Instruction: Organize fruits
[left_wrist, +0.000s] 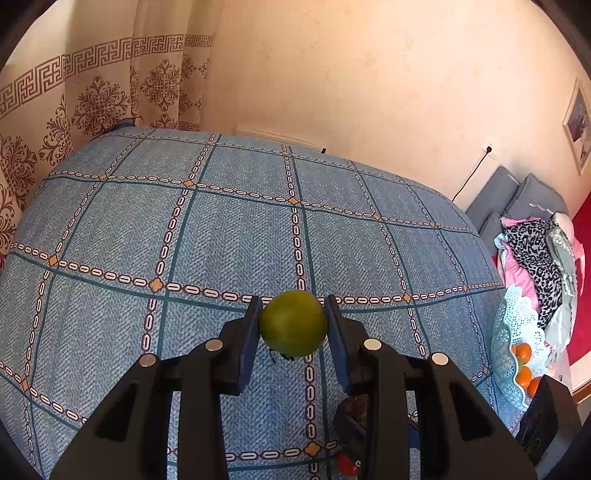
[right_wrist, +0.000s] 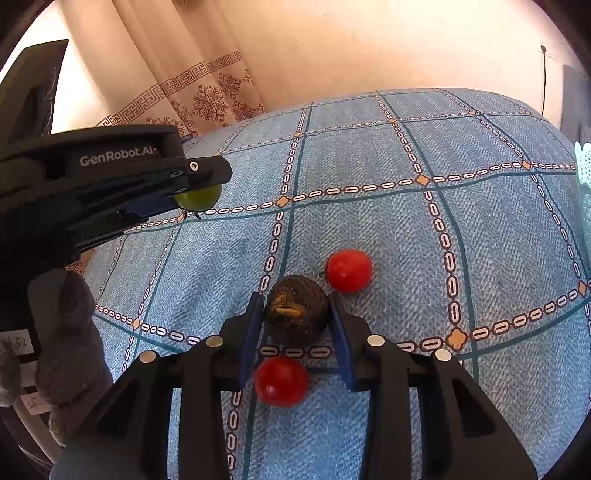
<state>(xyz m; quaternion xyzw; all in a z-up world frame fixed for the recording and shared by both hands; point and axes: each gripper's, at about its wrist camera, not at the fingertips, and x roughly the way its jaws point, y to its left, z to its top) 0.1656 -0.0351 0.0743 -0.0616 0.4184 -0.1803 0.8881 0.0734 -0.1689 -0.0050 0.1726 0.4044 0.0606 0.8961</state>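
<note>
- On the blue checked bedspread (right_wrist: 369, 221), the right gripper (right_wrist: 297, 314) has its fingers closed against a dark brown wrinkled fruit (right_wrist: 297, 314), which rests on the cloth.
- Up above the cloth, the left gripper (left_wrist: 293, 323) clamps a green round fruit (left_wrist: 293, 323).
- Step in hand, I judge: picking up; next, carrying both to the pale blue lace basket (left_wrist: 517, 332).
- Count: two red fruits (right_wrist: 349, 270) (right_wrist: 281, 381), one brown, one green; at least three oranges (left_wrist: 522, 352) in the basket.

Patterned curtain (left_wrist: 92, 103) beside peach wall (left_wrist: 351, 74)
</note>
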